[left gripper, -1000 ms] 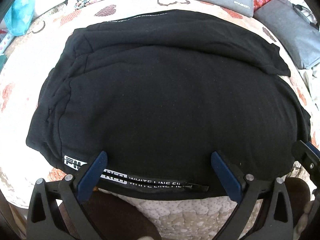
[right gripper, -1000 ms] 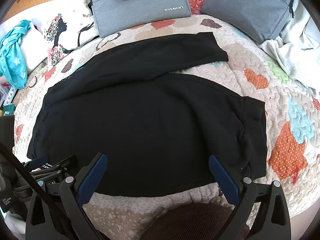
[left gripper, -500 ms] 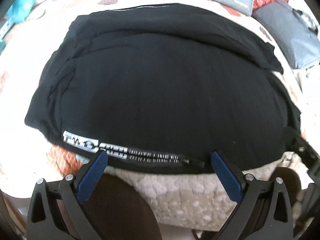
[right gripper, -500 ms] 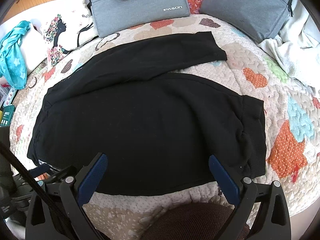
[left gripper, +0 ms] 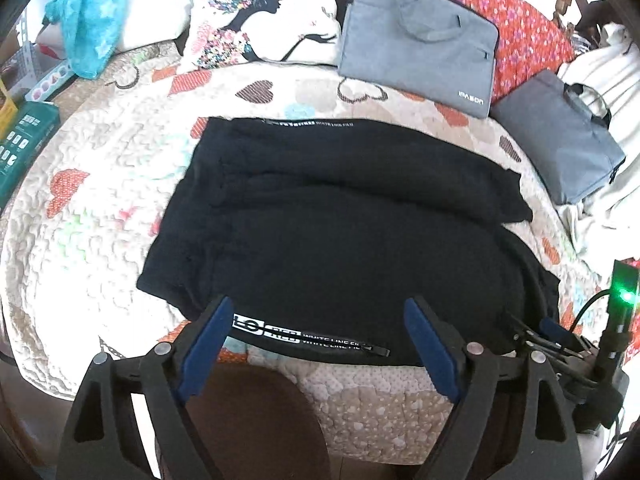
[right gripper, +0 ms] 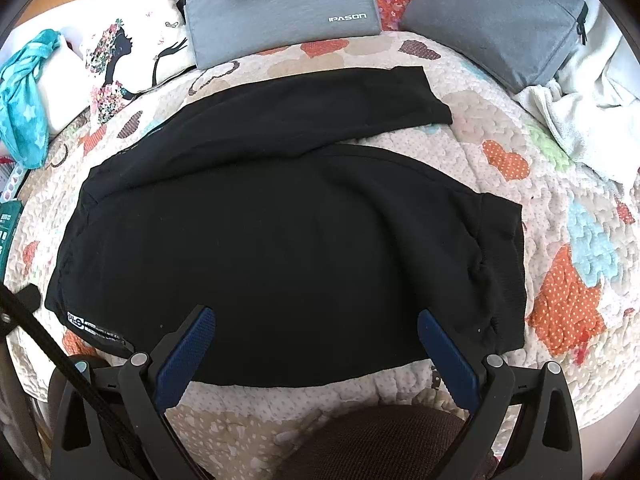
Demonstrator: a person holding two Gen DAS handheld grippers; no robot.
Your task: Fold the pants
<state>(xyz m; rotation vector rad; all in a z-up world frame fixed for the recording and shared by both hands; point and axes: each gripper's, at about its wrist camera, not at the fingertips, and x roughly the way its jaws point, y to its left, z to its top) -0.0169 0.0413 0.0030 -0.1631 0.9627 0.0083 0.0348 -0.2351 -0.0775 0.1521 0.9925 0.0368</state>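
Black pants (right gripper: 280,240) spread flat across a quilted heart-print bedspread (right gripper: 560,208), waist end toward the left, legs running right. Near leg broad and smooth, ending in a ribbed cuff (right gripper: 508,272) at the right; far leg angled away, its hem (right gripper: 432,100) lying apart from the near one. White lettering along a strip (left gripper: 308,336) at the near edge by the waist. Left gripper (left gripper: 316,336) held wide apart just over that printed edge, pinching nothing. Right gripper (right gripper: 316,340) likewise spread wide above the near leg's lower edge, gripping nothing. Beyond the pants: two grey laptop bags (right gripper: 280,0), a printed pillow (right gripper: 120,56), a teal cloth (right gripper: 24,100).
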